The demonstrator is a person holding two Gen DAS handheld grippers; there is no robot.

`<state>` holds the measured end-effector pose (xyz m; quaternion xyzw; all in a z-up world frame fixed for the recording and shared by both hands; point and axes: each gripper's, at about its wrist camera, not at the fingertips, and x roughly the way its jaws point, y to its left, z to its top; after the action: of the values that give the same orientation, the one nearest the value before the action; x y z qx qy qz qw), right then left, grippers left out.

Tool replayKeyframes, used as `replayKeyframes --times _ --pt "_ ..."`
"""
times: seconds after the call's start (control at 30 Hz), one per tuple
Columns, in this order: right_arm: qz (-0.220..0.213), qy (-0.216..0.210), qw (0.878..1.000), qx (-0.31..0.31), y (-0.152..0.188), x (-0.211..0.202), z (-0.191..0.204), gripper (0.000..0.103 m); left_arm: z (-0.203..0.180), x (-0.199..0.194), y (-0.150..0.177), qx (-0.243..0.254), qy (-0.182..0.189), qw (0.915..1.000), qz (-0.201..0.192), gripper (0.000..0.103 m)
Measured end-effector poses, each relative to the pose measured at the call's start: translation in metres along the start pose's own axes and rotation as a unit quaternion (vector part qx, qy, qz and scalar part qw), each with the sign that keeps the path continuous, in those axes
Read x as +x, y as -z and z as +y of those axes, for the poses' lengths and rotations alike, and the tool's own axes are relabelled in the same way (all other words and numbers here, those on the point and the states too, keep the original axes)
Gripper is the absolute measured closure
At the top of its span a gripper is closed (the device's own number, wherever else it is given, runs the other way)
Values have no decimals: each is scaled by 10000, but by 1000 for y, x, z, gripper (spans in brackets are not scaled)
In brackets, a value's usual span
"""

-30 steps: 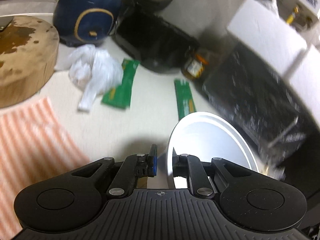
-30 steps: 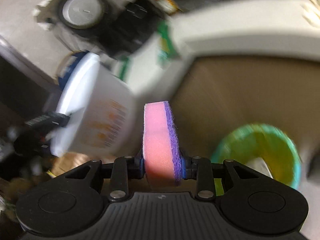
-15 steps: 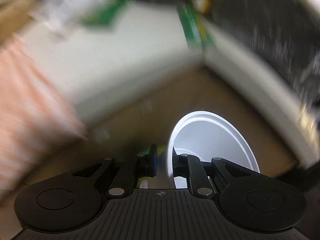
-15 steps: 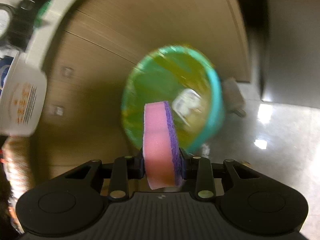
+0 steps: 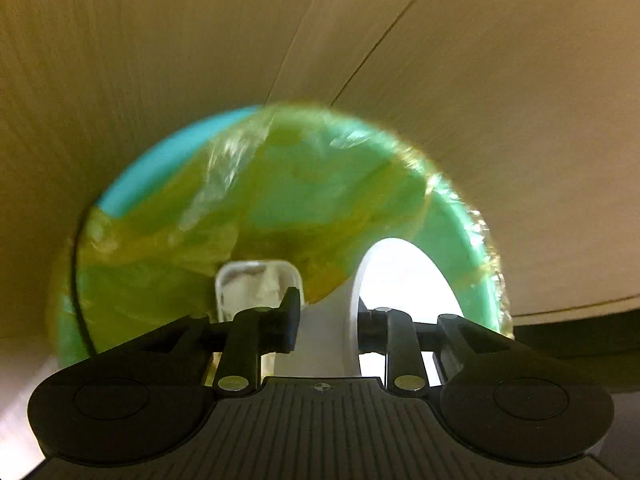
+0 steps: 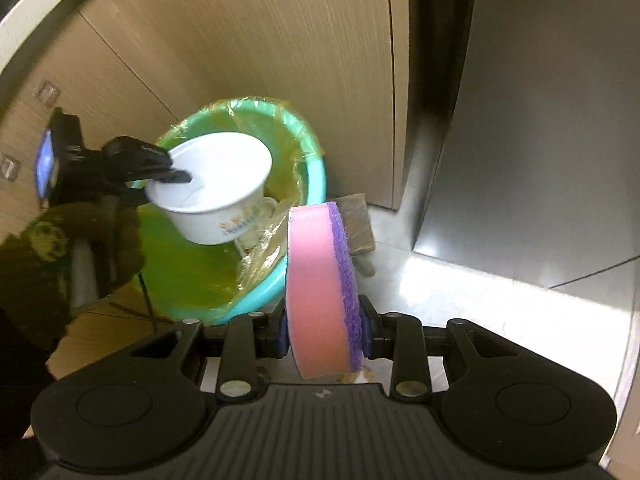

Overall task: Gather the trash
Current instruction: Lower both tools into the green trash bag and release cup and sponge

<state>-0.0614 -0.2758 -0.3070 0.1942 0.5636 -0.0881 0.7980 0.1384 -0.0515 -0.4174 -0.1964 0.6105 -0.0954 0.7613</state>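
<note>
With the left gripper (image 5: 328, 322) just opened around the cup (image 6: 218, 190) rim, the cup may tip past the bin (image 6: 316, 168) edge at 3 o'clock, while the right gripper (image 6: 325, 330) clamps the sponge (image 6: 316, 292).

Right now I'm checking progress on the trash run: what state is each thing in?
left claw: jaws just opened, straddling the cup's rim, no longer pinching it
white paper cup: tilted over the bin
trash bin: open, lined with a yellow bag, some trash inside
right claw: shut on the sponge
sponge: held on edge, beside the bin
</note>
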Motion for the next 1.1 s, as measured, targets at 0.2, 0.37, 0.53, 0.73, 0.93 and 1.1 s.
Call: replayKeyframes --times 0.2,0.37,0.53,0.73,0.93,1.1 --pt "-7 117 9987 -489 -10 12 17 72 26 -35 2 -473 459 9970 -417 73" --pt "175 106 9973 -698 -30 39 32 72 31 -64 -3 -276 556 9972 -425 73" --pt "99 1 9944 -1053 -57 60 68 72 47 -117 13 -508 698 9942 -636 73" --pt "281 -578 9916 -1121 -103 98 113 71 64 -157 40 -639 551 9948 -565 73" --pt "583 -967 9924 -494 -129 130 137 68 84 -180 57 -629 390 9964 -420 73" --pt "317 -894 9945 -442 -131 97 134 60 77 -217 59 -526 359 9965 -539 73"
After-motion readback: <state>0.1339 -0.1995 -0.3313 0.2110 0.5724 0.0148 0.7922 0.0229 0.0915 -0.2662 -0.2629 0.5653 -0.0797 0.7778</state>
